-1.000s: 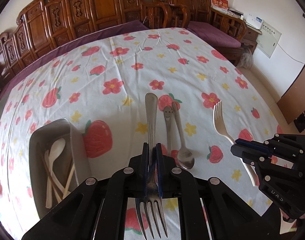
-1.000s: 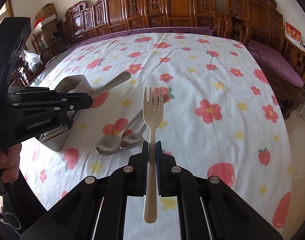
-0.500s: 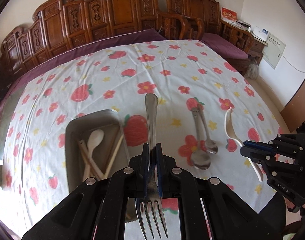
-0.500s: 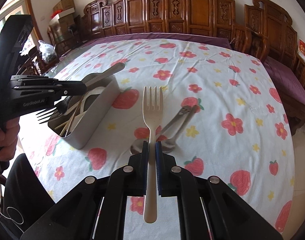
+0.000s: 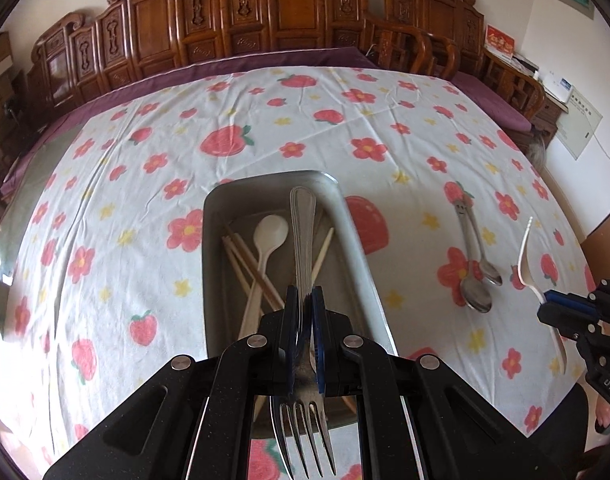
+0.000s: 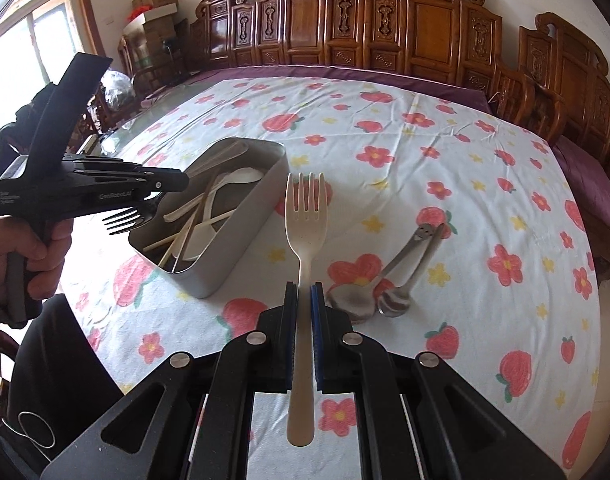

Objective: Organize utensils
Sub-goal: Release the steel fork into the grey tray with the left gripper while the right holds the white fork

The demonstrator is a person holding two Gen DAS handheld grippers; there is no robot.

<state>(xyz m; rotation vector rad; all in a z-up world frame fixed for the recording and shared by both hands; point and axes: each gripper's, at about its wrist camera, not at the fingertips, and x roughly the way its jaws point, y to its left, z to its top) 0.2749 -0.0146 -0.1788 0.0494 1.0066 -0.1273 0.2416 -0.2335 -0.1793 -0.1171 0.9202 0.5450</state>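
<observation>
Carved wooden chairs (image 6: 385,28) line the far edge of the surface (image 6: 385,128), which wears a white cloth printed with strawberries and flowers over a purple underlay. Left of the chairs, cardboard boxes (image 6: 153,4) are stacked beside a bright window (image 6: 33,40). The wall (image 5: 525,0) behind the chairs is pale.

Steel fork (image 5: 304,248) tines cut off by frame bottom; mid-handle hidden btwn left claw (image 5: 305,300) pads
</observation>
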